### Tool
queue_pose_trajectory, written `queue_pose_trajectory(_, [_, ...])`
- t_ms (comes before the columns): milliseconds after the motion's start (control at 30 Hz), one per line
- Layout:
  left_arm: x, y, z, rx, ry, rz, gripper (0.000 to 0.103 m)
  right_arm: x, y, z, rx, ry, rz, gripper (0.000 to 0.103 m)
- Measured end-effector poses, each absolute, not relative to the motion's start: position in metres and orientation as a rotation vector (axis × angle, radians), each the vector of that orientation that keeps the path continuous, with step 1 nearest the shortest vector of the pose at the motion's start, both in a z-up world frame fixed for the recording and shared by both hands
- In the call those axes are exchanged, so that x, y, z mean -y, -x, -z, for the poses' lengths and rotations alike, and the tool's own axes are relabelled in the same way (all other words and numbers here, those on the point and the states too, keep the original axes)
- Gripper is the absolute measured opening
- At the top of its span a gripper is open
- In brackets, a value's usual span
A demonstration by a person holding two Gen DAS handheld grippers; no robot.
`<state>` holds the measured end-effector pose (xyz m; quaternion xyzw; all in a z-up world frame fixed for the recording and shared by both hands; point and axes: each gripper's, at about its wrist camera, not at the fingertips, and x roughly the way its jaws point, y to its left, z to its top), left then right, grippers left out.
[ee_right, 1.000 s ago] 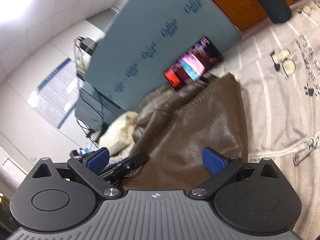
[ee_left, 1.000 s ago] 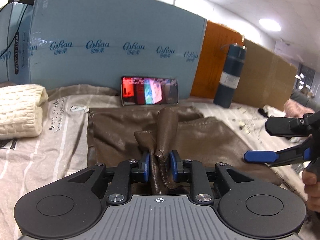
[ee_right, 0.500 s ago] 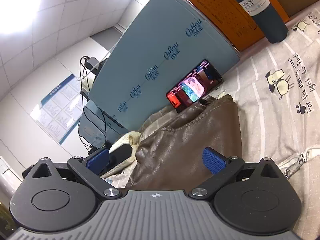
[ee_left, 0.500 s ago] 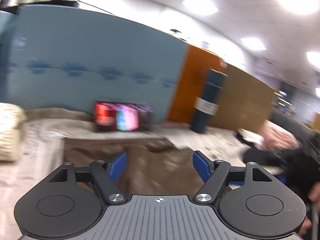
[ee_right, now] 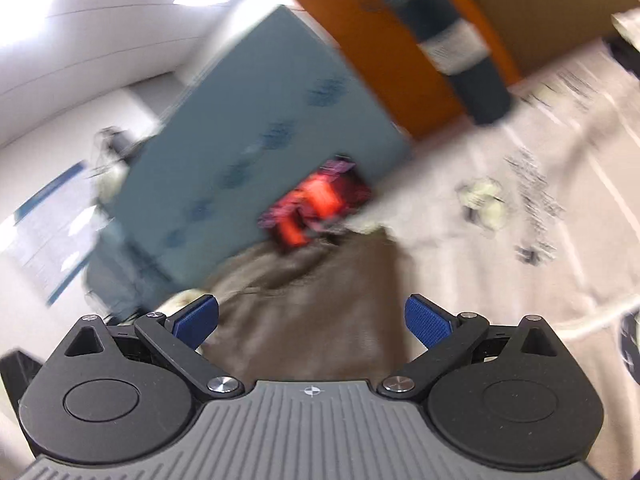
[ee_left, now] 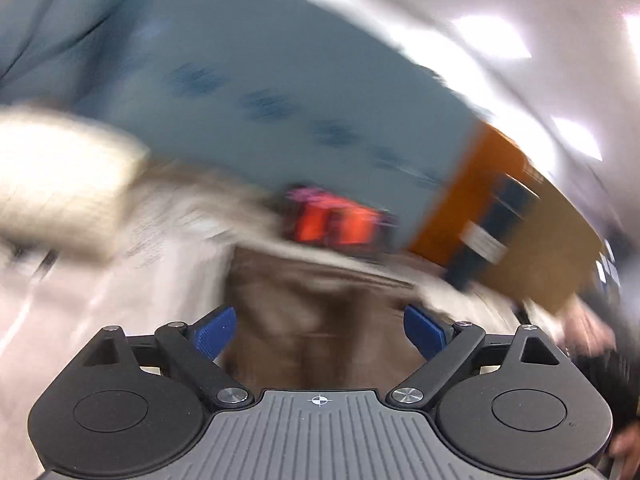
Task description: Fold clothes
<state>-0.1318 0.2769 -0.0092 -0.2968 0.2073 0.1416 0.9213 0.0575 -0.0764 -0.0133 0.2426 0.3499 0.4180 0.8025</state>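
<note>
A brown leather garment (ee_left: 320, 312) lies on a printed beige sheet (ee_left: 100, 300); both views are motion-blurred. My left gripper (ee_left: 319, 334) is open and empty, above the garment's near part. My right gripper (ee_right: 312, 320) is open and empty, over the same brown garment (ee_right: 320, 304), which shows in the right wrist view. A folded cream knit (ee_left: 52, 184) lies at the left in the left wrist view.
A phone with a lit red screen (ee_left: 336, 228) leans on a blue panel (ee_left: 260, 104) behind the garment. A dark blue bottle (ee_right: 452, 40) stands at the back right by an orange board (ee_right: 380, 48). The sheet (ee_right: 540, 240) extends right of the garment.
My left gripper opened and let go of the brown garment's fold, then swung with the view tilting. My right gripper stayed open and moved over the garment.
</note>
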Motion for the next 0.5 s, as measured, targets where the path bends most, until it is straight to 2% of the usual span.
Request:
queue_pose_trajectory(100, [-0.3,0.126,0.027,-0.503,0.713,-0.333,0.093,0.076,-0.067,0.023,-0.814,-0.53,-0.843,0.1])
queue_pose_trajectory(500, [-0.295,0.115,0.027,-0.538,0.707,-0.183,0.099,0.024,-0.066,0.016,-0.942,-0.219,-0.973,0.103])
